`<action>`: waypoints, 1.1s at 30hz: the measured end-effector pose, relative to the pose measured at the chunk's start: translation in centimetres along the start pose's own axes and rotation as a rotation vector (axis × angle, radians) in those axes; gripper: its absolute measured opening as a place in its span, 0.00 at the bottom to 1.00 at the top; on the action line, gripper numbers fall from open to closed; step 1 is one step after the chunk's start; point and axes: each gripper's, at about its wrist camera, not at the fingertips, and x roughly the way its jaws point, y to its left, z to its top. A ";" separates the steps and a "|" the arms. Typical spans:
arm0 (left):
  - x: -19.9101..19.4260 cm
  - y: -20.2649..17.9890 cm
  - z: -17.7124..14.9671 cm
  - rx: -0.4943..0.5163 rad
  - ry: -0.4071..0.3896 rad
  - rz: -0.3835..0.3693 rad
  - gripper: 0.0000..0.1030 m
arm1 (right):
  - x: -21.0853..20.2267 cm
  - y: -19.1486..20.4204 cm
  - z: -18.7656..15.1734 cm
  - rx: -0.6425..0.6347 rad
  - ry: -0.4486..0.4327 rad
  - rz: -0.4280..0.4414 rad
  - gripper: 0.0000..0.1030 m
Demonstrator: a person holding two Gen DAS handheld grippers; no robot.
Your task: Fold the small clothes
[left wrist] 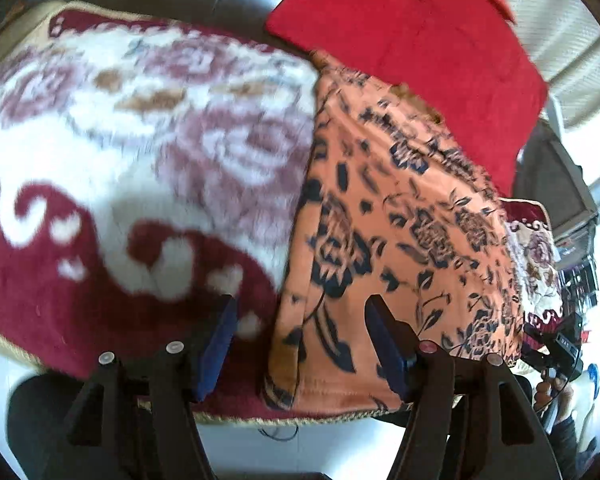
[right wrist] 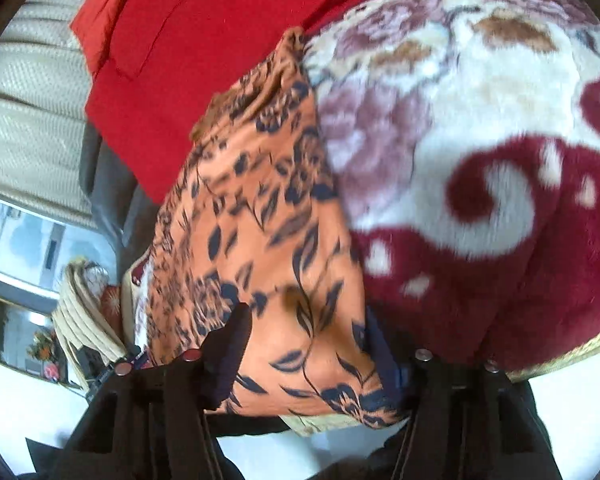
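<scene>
An orange cloth with a dark blue flower print (left wrist: 396,224) lies folded in a long strip on a plush red-and-white blanket (left wrist: 140,152). My left gripper (left wrist: 300,320) is open, with its jaws standing on either side of the cloth's near left edge. In the right wrist view the same orange cloth (right wrist: 260,216) runs away from me, and my right gripper (right wrist: 304,336) is open over its near end. The right gripper also shows at the far right of the left wrist view (left wrist: 556,348).
A red garment (left wrist: 416,60) lies beyond the orange cloth, also in the right wrist view (right wrist: 172,56). The blanket (right wrist: 480,160) covers a raised surface whose near edge drops to a white floor (left wrist: 332,444). Folded beige fabric (right wrist: 84,320) lies at left.
</scene>
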 end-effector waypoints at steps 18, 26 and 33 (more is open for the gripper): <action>-2.8 -1.8 -0.7 0.086 -0.072 0.051 0.08 | -0.2 0.5 -0.2 -0.016 0.001 0.014 0.12; 0.4 -1.3 -0.9 0.092 0.048 0.086 0.07 | 1.1 -0.8 -0.2 0.001 0.034 -0.026 0.31; -6.3 -2.3 2.2 0.044 -0.133 -0.042 0.06 | -2.5 2.7 1.5 -0.060 0.003 0.017 0.08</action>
